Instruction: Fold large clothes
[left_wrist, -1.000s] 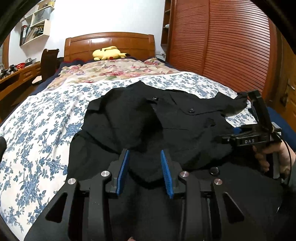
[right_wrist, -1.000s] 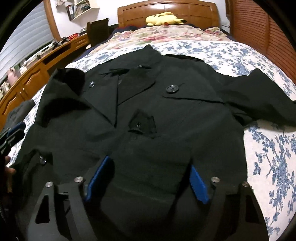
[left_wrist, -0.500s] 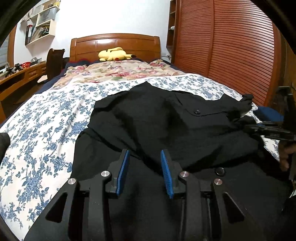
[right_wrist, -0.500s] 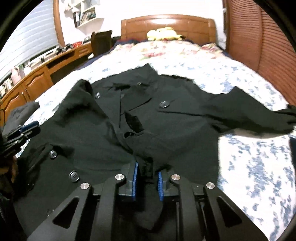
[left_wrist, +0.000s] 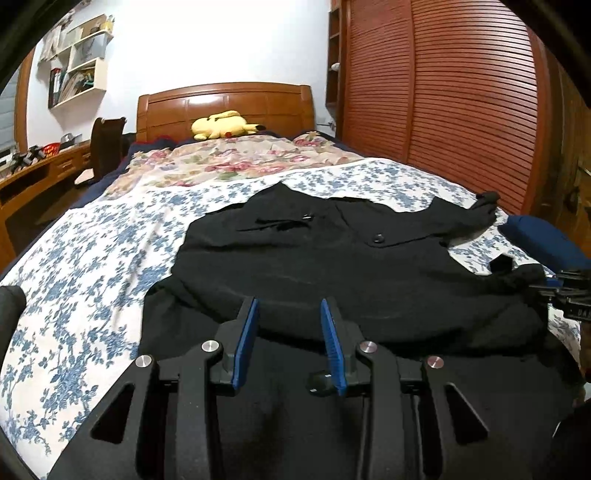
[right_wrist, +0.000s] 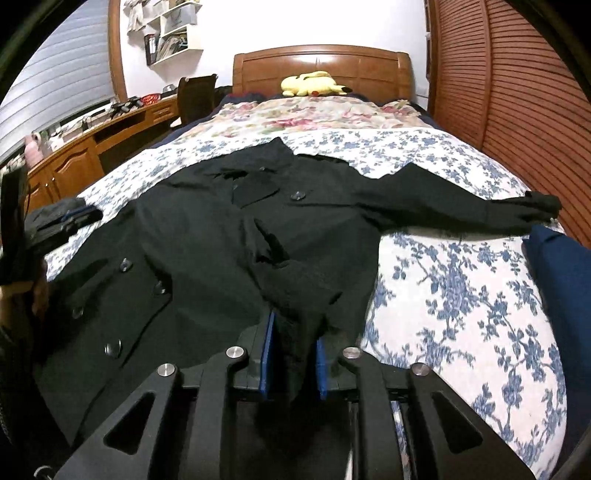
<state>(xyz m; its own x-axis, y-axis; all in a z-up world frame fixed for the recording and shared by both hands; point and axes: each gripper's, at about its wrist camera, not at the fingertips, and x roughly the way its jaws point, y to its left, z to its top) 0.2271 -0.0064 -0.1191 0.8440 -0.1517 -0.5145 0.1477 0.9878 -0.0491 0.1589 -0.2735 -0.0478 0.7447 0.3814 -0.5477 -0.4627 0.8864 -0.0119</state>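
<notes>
Nearest, the right gripper (right_wrist: 291, 354), spread a second ago, is now pinched on a near-hem fold of the coat (right_wrist: 229, 236) and raising it to fold, while the left gripper (left_wrist: 290, 332) stays spread and empty above the coat spread across the bed (left_wrist: 92, 251).

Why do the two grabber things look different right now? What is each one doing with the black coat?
The right gripper has its fingers squeezed on a bunch of the black coat; the left gripper has its fingers apart with nothing between them. The right one pulls the cloth up into a ridge; the left one only hovers over flat cloth. Both have blue pads and point toward the headboard.
</notes>
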